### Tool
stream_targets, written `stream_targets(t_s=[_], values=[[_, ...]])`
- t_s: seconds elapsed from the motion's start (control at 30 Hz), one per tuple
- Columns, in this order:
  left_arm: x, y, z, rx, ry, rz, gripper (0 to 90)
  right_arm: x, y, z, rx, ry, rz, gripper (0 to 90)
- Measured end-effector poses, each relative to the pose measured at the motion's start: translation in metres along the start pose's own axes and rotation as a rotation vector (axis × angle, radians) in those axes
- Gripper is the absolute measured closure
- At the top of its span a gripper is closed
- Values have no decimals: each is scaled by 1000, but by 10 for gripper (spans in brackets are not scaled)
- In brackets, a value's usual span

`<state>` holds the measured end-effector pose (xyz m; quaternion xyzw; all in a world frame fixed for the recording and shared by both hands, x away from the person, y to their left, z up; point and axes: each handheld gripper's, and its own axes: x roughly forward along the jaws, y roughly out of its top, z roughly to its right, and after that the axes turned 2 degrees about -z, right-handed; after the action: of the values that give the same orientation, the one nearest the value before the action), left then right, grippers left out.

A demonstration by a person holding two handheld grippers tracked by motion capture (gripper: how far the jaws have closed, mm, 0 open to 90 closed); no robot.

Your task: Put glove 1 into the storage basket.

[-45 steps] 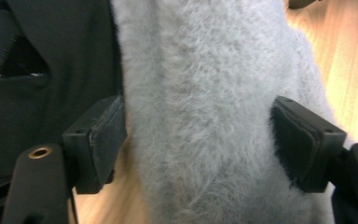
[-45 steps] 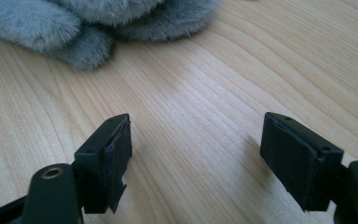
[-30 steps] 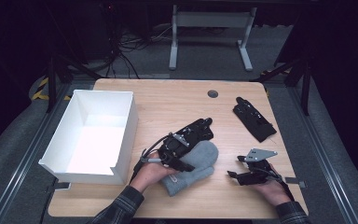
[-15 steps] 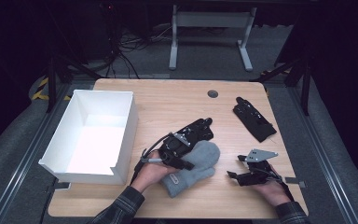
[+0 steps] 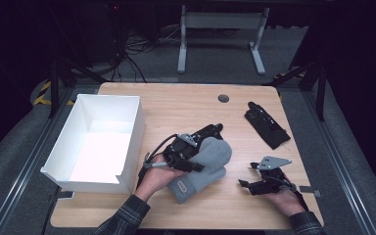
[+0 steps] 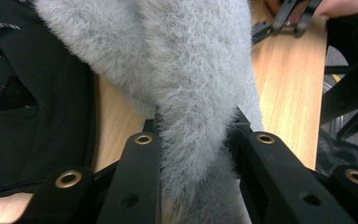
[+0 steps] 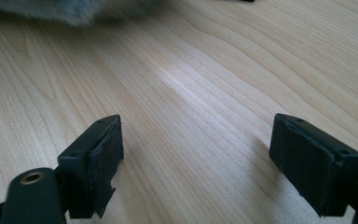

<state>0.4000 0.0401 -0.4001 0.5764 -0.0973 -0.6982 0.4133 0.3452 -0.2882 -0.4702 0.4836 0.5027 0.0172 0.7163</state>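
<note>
A fluffy grey mitten lies at the table's front middle. My left gripper is shut on a fold of the mitten, its jaws having just been closing; the fur bulges between the pads. A black glove lies partly under that gripper and shows beside the mitten. My right gripper rests low over bare wood at the front right, open, its jaws having just been opening wider. Nothing is between its pads.
A white open box stands at the left of the wooden table. A second black glove lies at the back right. A round grommet sits near the far edge. The floor beyond is dark, with a desk frame.
The left gripper has risen slightly with the mitten pinched in it. The right gripper has stayed where it was.
</note>
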Motion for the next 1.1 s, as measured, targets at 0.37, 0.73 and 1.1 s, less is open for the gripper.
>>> stream_targets(t_s=[0.37, 0.73, 1.1], values=[[-39, 19, 11, 10, 52, 52, 750, 0, 0, 0, 4, -5, -2, 165], [-78, 33, 11, -4, 105, 90, 749, 0, 0, 0, 5, -4, -3, 162], [-124, 39, 10, -20, 165, 129, 750, 0, 0, 0, 9, -8, -4, 159]])
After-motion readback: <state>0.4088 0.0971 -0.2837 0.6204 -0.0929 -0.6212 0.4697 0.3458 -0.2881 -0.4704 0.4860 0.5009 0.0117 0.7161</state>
